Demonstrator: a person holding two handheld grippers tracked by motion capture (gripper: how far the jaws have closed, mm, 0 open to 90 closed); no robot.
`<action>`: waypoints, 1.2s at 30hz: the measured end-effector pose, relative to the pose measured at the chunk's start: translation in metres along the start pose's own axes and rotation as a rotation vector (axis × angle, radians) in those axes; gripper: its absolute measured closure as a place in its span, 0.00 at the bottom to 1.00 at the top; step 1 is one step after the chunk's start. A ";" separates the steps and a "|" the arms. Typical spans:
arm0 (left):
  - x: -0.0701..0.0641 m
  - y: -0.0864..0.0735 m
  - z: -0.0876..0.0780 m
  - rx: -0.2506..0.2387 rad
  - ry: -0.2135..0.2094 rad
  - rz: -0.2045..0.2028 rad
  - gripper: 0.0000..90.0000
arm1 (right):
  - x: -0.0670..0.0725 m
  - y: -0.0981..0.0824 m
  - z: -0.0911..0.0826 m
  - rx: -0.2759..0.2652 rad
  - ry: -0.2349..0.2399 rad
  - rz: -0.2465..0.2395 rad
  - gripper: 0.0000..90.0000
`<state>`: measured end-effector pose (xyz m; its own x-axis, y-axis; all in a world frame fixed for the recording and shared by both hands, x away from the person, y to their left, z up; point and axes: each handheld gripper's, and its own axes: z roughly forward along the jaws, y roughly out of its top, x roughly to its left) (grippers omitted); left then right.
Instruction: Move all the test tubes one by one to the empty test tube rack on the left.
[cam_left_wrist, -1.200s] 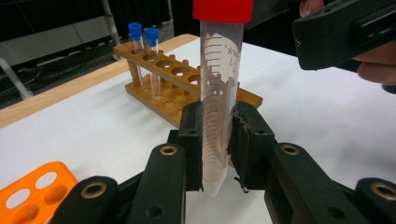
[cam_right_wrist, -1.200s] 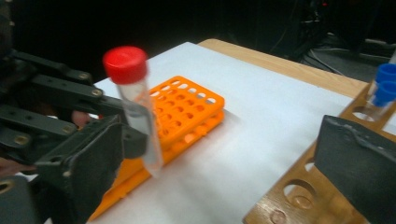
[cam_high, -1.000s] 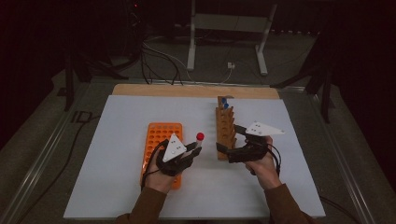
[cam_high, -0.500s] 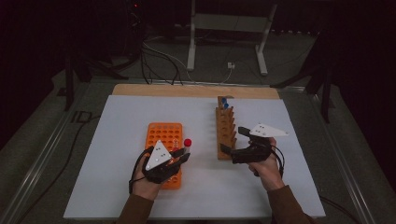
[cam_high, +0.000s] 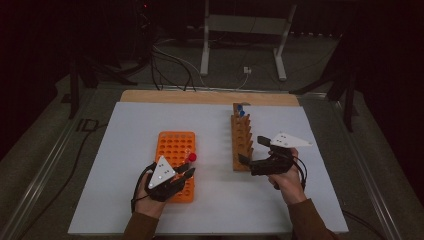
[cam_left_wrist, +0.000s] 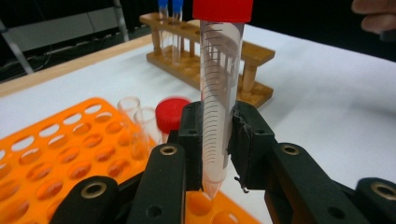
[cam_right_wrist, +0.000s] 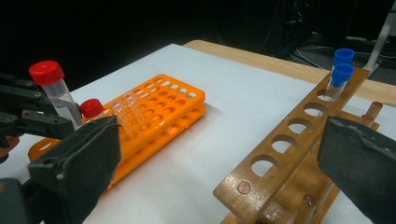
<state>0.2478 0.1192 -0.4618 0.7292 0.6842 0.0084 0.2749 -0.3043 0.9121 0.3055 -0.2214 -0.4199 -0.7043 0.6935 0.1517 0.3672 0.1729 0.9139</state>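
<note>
Fingers (cam_left_wrist: 189, 140) of the left gripper (cam_left_wrist: 215, 149) are clamped on the lower part of a clear red-capped tube (cam_left_wrist: 219, 93), which stands upright at the centre of the left gripper view, its pointed tip just above a hole of the orange rack (cam_left_wrist: 56, 158). Right gripper (cam_right_wrist: 219, 158) fingers (cam_right_wrist: 84, 163) stand wide apart at the bottom of the right gripper view, with the wooden rack (cam_right_wrist: 289, 135) between them, holding nothing.

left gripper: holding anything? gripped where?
Yes. The left gripper is shut on a red-capped tube, jaws clamped on its lower body just above the tapered tip, over the orange rack.
</note>
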 end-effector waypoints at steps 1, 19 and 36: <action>0.000 -0.001 0.000 0.004 0.003 -0.001 0.84 | 0.000 0.000 0.000 -0.001 0.000 0.001 0.00; 0.000 -0.019 0.009 0.146 0.042 0.019 0.84 | 0.000 -0.001 0.000 0.006 0.005 -0.008 0.00; -0.001 -0.021 0.014 0.218 0.048 0.008 0.84 | 0.002 -0.004 0.003 0.022 0.017 -0.011 0.00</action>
<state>0.2502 0.1156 -0.4872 0.7026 0.7105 0.0392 0.4024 -0.4421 0.8016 0.3049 -0.2181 -0.4242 -0.7186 0.6795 0.1481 0.3722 0.1959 0.9072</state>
